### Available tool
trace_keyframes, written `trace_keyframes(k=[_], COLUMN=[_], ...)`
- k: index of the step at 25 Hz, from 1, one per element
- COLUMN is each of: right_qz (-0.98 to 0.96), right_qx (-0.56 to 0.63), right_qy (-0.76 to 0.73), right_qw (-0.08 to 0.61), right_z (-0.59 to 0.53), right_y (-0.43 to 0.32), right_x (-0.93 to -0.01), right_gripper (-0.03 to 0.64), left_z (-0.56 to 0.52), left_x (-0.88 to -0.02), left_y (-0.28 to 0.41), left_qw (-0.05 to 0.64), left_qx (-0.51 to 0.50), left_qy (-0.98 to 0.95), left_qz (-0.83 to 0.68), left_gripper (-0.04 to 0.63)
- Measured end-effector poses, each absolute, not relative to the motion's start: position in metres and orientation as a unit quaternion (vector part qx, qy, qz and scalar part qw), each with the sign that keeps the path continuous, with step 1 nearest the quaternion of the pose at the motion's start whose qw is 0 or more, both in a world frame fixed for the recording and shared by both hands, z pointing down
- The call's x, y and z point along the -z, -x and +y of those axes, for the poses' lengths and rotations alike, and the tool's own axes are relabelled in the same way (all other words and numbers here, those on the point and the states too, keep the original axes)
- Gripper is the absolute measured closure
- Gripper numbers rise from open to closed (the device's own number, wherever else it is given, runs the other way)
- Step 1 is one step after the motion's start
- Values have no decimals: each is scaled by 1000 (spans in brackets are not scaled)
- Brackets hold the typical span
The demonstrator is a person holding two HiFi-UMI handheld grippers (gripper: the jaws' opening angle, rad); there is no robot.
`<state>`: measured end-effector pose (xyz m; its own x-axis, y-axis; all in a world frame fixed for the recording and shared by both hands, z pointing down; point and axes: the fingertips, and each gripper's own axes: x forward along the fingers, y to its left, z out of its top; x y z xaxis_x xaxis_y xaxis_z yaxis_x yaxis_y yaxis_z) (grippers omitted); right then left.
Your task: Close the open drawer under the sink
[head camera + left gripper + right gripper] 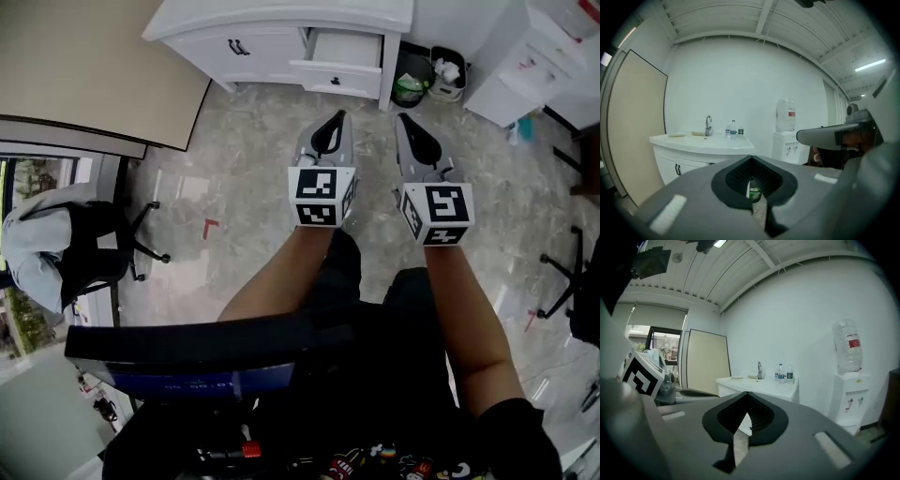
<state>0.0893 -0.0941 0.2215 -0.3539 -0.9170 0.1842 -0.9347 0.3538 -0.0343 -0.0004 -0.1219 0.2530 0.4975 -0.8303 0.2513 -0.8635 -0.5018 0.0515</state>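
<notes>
My left gripper (336, 117) and right gripper (403, 119) hang side by side over the marbled floor (244, 150), each with its jaws pressed together and nothing between them; ahead of both, well apart from the tips, the drawer (339, 64) stands pulled out of the white vanity (234, 42), its front clear of the cabinet face; a dark waste bin (411, 77) sits just beside that end of the vanity; in the left gripper view a faucet (708, 125) and small water bottles (733, 130) stand on the countertop, with a water dispenser (786, 136) to their right; off to my left, an office chair (98, 246) carries a grey jacket (37, 246).
</notes>
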Motion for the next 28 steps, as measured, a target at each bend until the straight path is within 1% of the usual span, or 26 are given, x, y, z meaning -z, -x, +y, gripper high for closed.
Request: trace_keyframes(k=[5,9,12,15,22,25,28], right_qz=[-814,-817,-834,-838,-836,-836,-835], right_qx=[-81,-97,-58,-29,-24,-11,3], right_qy=[-569,-563,-544,-540,-547,-548,-549], right_qw=[80,79,76,74,43,31,27], right_z=[-177,-225,-253,-281,-319,-333,-342], right_y=[-84,-89,-82,-76,-72,-69,-66], right_x=[-264,-306,-334,-395,-545,-583,-606], right_gripper=[594,594,594,594,594,594,594], left_z=[-208,-259,-285,-308,-356,-376,-388], left_x=[-301,-346,-377,-438,-591,-632,-654], left_y=[5,7,10,13,26,28,26], left_qw=[93,83,79,64,35,28,17], left_qx=[-105,-102,-71,-60,-71,-65,-55], left_qy=[-863,-852,-848,-848,-837,-834,-834], left_qz=[-485,-508,-520,-523,-541,-548,-549], left_gripper=[595,595,595,595,595,595,595])
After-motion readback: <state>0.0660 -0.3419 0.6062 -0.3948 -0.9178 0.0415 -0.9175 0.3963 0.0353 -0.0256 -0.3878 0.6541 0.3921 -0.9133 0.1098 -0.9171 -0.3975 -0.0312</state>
